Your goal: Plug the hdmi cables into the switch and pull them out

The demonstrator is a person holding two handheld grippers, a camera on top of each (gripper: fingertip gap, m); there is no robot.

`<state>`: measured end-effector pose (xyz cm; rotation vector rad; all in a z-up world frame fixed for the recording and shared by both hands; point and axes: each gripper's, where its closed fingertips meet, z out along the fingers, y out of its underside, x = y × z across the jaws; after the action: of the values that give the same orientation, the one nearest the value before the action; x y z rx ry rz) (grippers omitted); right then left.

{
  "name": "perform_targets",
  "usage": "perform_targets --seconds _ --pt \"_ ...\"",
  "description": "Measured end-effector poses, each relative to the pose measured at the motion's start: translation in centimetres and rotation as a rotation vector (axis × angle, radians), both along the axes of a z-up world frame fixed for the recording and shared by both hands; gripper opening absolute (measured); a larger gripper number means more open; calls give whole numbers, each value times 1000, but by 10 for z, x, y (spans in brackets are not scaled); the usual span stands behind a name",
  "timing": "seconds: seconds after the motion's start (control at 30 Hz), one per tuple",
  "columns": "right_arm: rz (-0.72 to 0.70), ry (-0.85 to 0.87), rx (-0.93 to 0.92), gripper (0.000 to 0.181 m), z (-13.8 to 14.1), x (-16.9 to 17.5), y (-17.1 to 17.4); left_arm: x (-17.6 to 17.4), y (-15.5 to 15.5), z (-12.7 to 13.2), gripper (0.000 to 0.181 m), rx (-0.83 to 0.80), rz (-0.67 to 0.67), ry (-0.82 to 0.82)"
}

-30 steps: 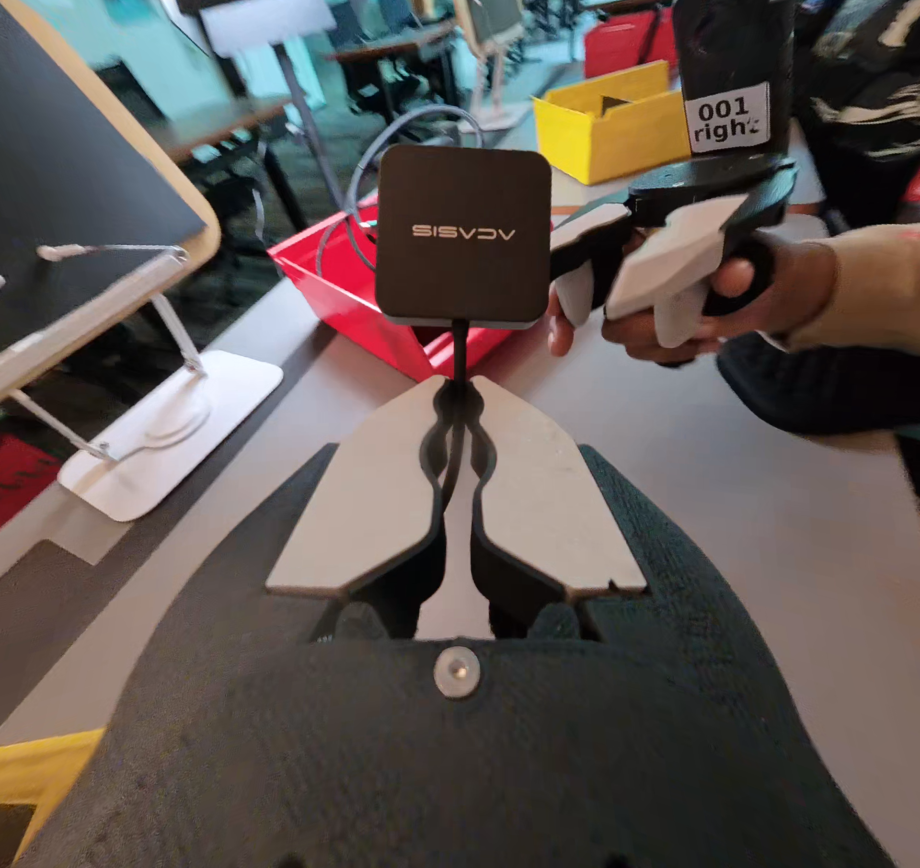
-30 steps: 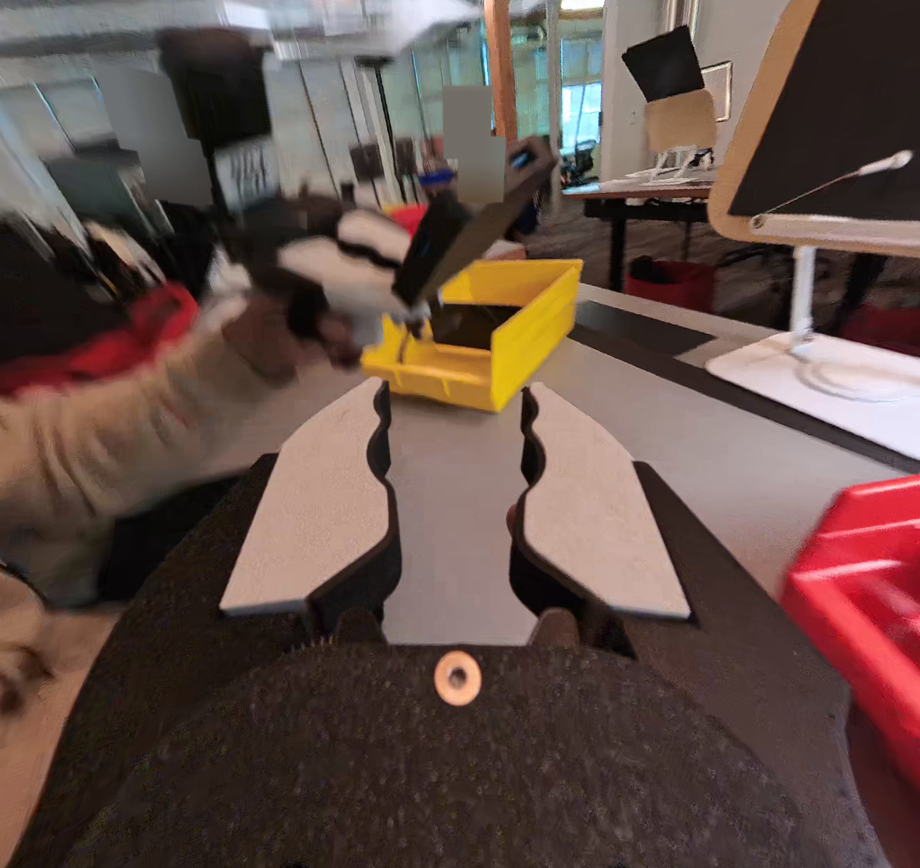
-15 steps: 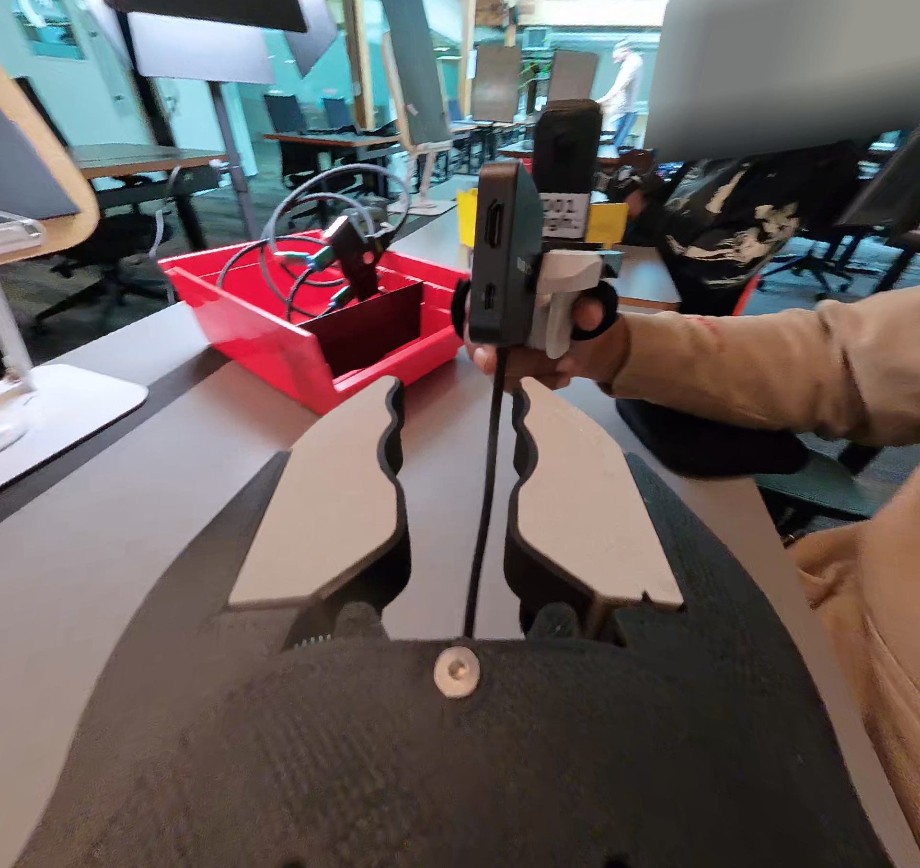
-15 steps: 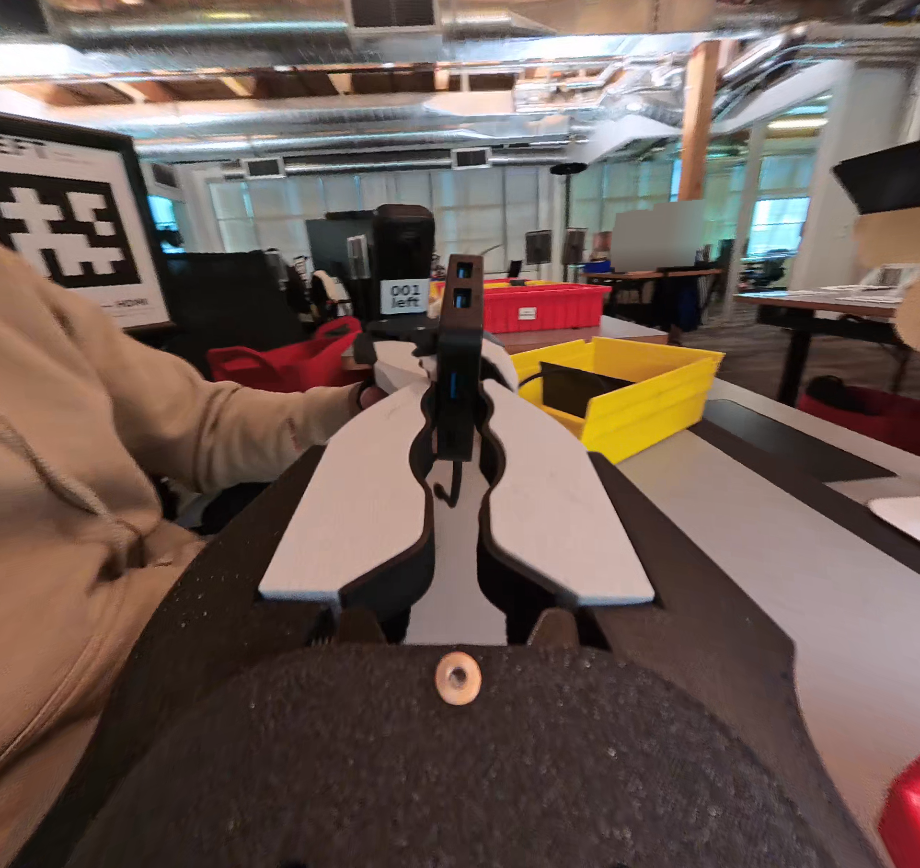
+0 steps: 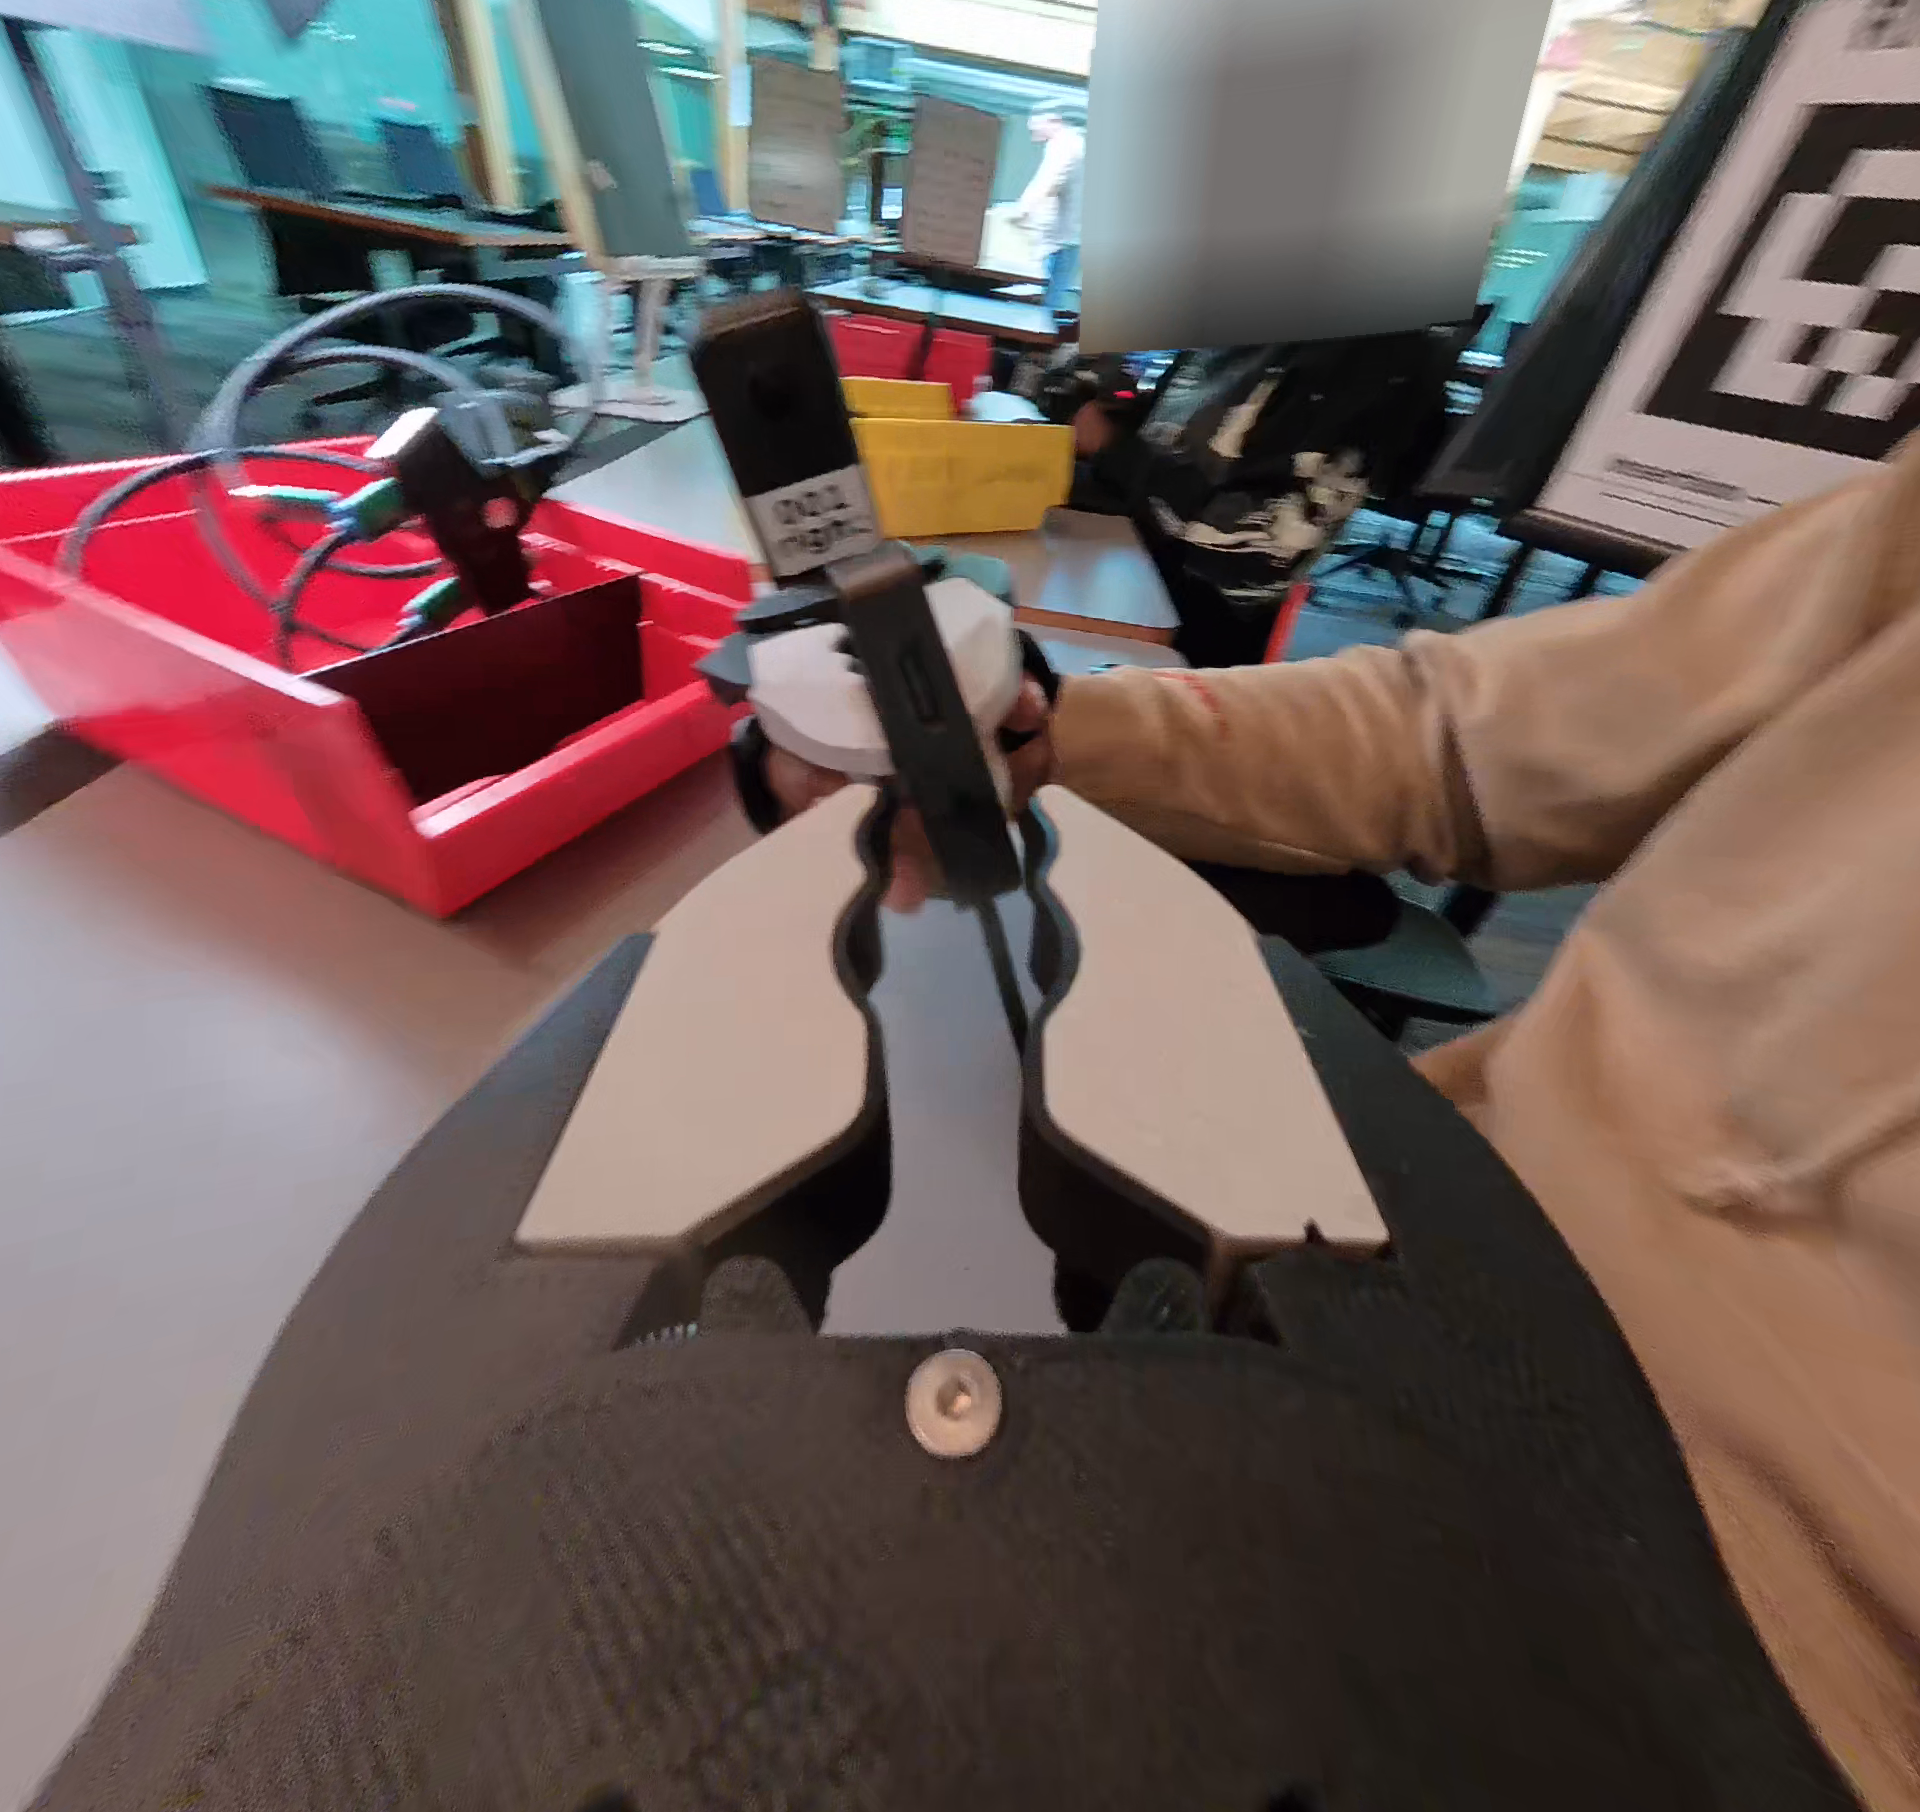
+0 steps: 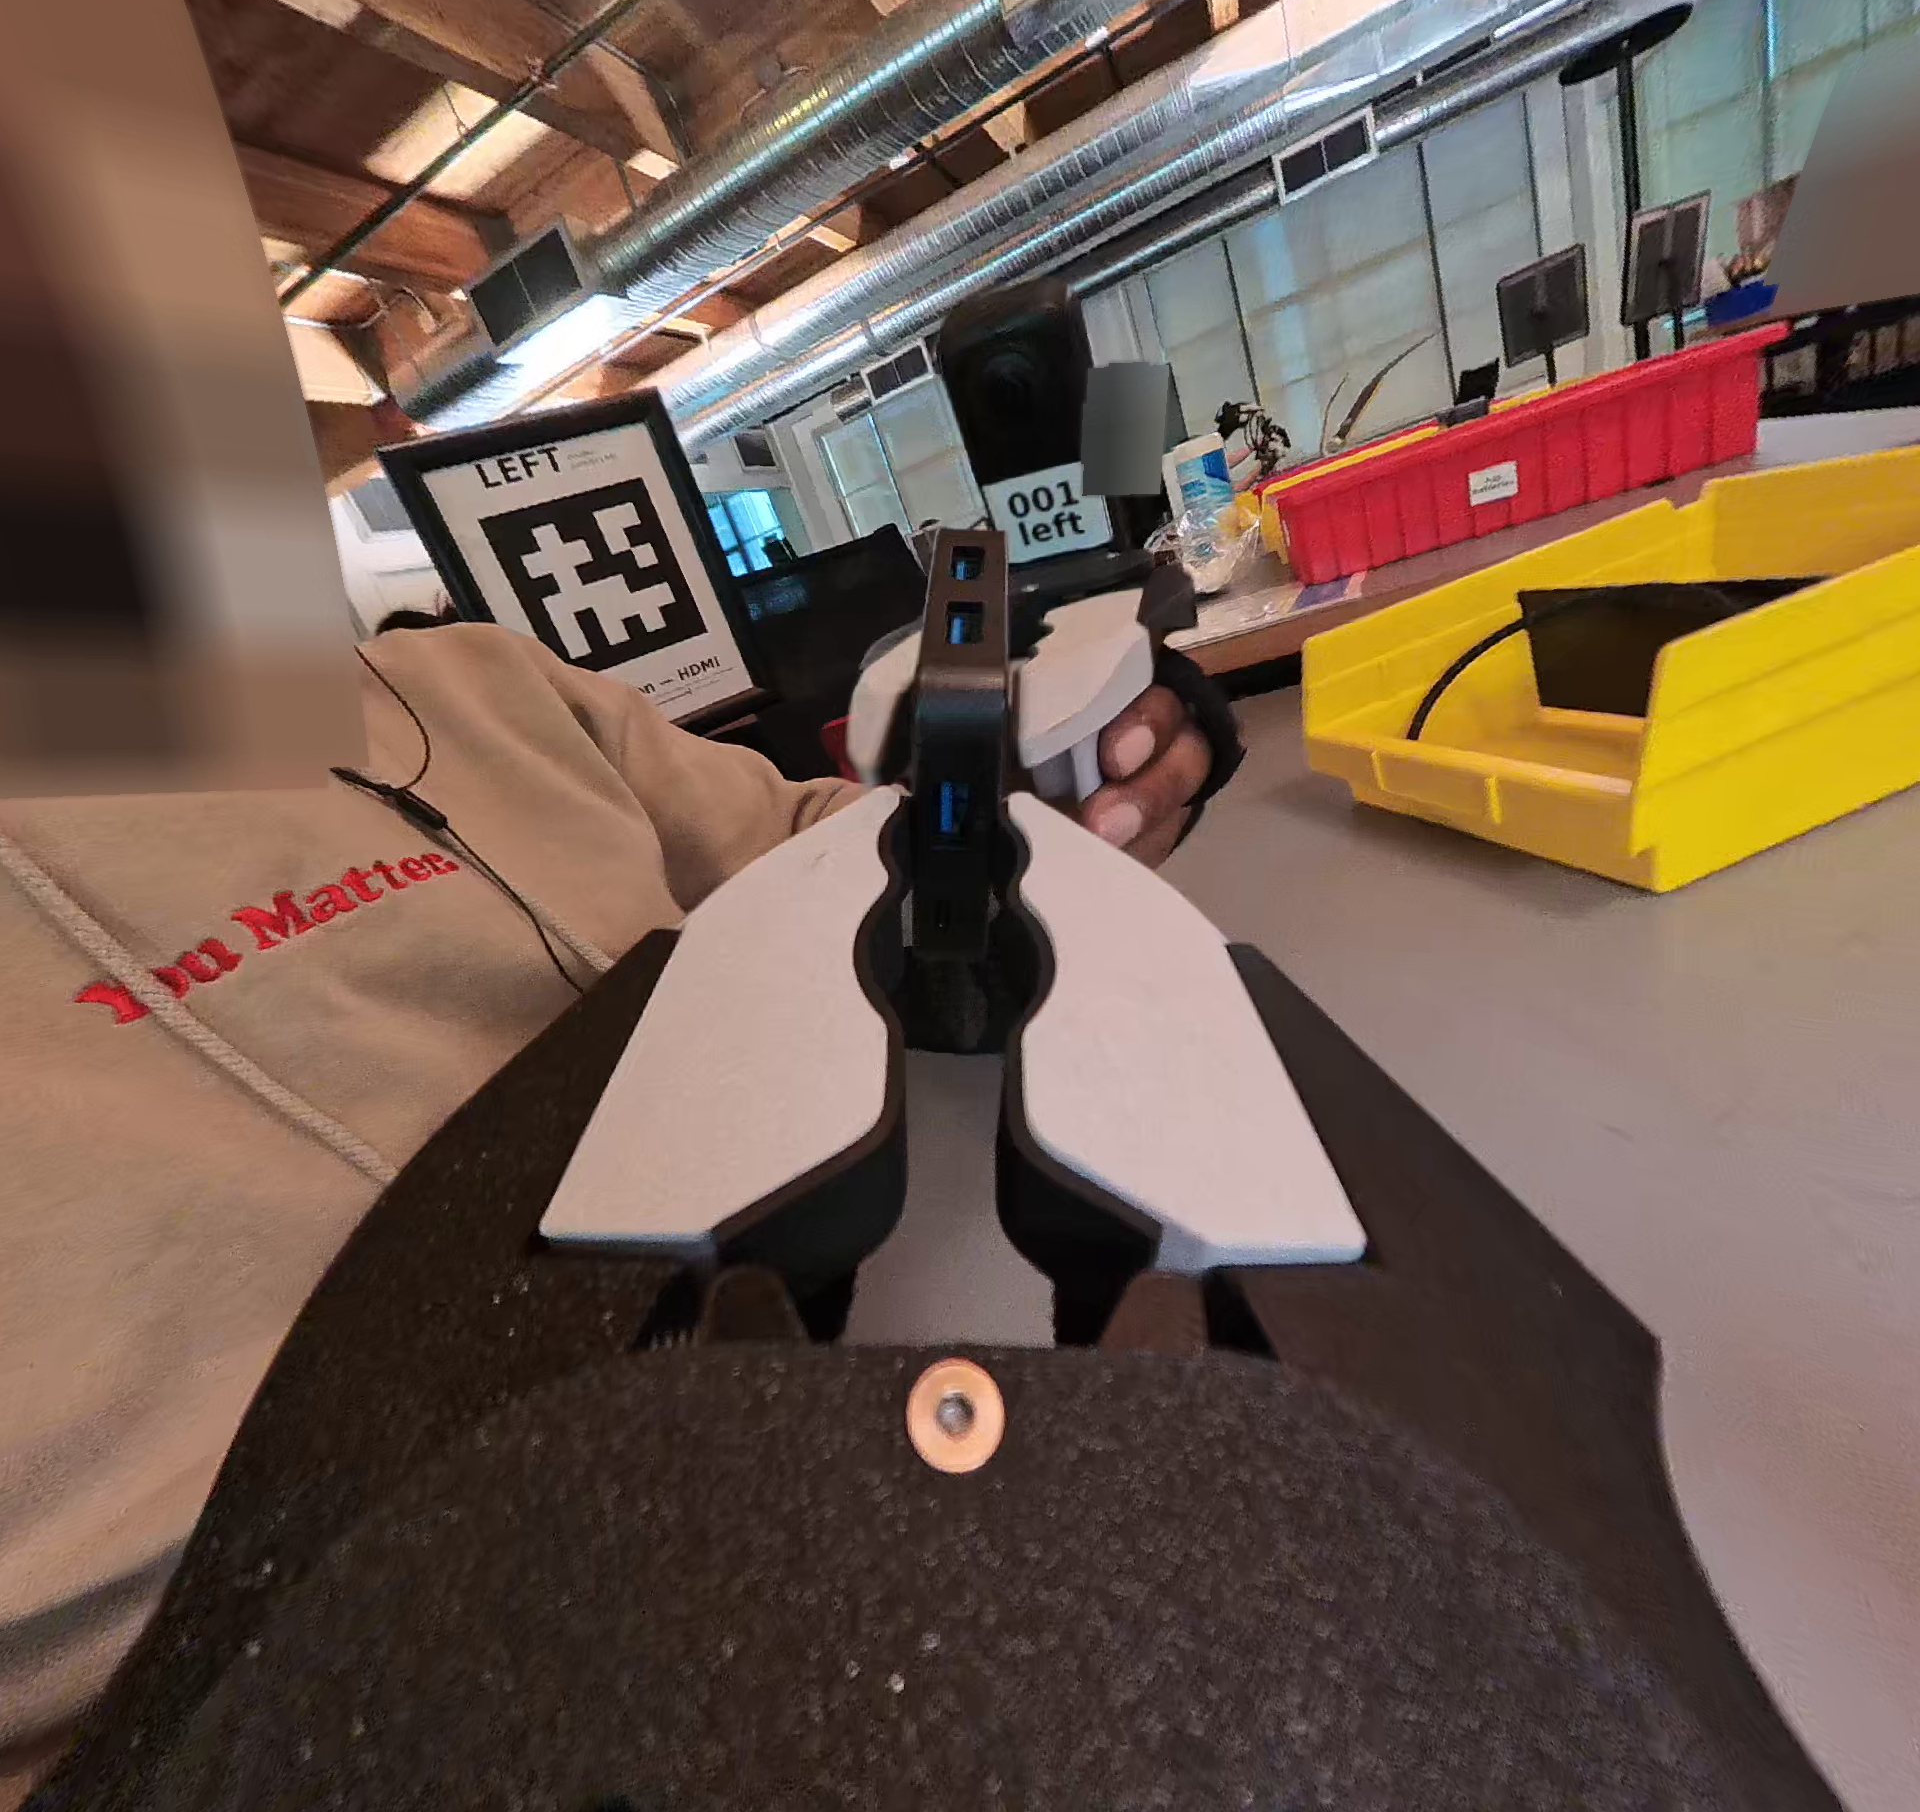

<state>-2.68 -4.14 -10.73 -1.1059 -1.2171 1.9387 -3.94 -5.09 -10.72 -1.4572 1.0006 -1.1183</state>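
Observation:
The switch (image 6: 956, 723) is a flat black box, seen edge-on with ports along its edge. My right gripper (image 6: 954, 812) is shut on its near end and holds it upright above the table. In the left wrist view the switch (image 5: 914, 713) leans left, with my right gripper (image 5: 883, 692) behind it. My left gripper (image 5: 951, 812) is open, its tips loosely either side of the switch's lower end. The switch's black cable (image 5: 1003, 973) runs down between its fingers, against the right one. Looped cables with green plugs (image 5: 312, 515) lie in a red bin (image 5: 343, 754).
A yellow bin (image 6: 1558, 786) with a black divider and a cable stands on the grey table (image 6: 1558, 1087) to the right. A framed marker sign (image 6: 592, 578) stands behind. The person's beige sleeve (image 5: 1455, 744) crosses the right side. Long red bins (image 6: 1507, 495) sit further back. Only a small space, under 4 cm, lies between the two pairs of fingers.
My left gripper let go of the switch's cable and opened, then narrowed around the switch's lower end. My right gripper closed on the switch and keeps hold of it. The switch now leans left.

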Motion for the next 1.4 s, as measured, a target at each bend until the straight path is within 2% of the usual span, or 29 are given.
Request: perform_targets --seconds 0.13,0.2,0.27,0.33,0.43,0.53,0.63,0.73,0.83,0.87,0.9,0.97,1.07,1.13,1.2,1.23,1.3,1.4 --pt "-49 -63 7 13 -13 -6 9 -5 13 -12 17 -75 57 28" --pt "-122 -86 18 13 -17 -9 19 -9 23 -15 15 -145 96 8" --pt "-236 -118 73 17 -22 -14 31 -14 33 -18 14 -245 126 -45" --pt "-418 -153 196 24 -26 -16 48 -22 44 -23 14 -384 156 -120" --pt "-733 -218 544 32 -25 -6 77 -38 62 -32 14 -587 201 -252" --pt "-920 -339 1023 46 -32 0 89 -48 73 -41 14 -752 211 -359" --pt "-975 -438 1506 57 -53 -11 91 -45 77 -52 14 -864 204 -407" --pt "-990 -398 1735 59 -64 -32 84 -30 71 -60 14 -914 177 -385" --pt "-1010 -379 1815 30 -63 -39 79 -24 68 -60 18 -902 177 -383" --pt "-1019 -352 1774 18 -59 -37 78 -24 68 -56 23 -862 162 -385" --pt "-994 -356 1684 16 -57 -35 76 -25 67 -50 28 -808 138 -382" --pt "-900 -385 1370 13 -58 -30 76 -29 62 -40 46 -671 94 -323" --pt "-613 -308 761 13 -48 -26 53 -31 53 -43 49 -445 60 -146" --pt "-439 -268 476 14 -40 -21 41 -23 45 -51 50 -331 50 -24" --pt "-289 -274 343 13 -42 -18 28 -11 36 -54 47 -248 38 29" --pt "-247 -297 325 13 -48 -17 23 -5 32 -54 38 -215 29 45" --pt "-201 -334 316 13 -58 -18 17 0 26 -57 15 -153 17 93" --pt "-227 -277 268 14 -46 -22 18 -3 28 -46 14 -91 37 34"
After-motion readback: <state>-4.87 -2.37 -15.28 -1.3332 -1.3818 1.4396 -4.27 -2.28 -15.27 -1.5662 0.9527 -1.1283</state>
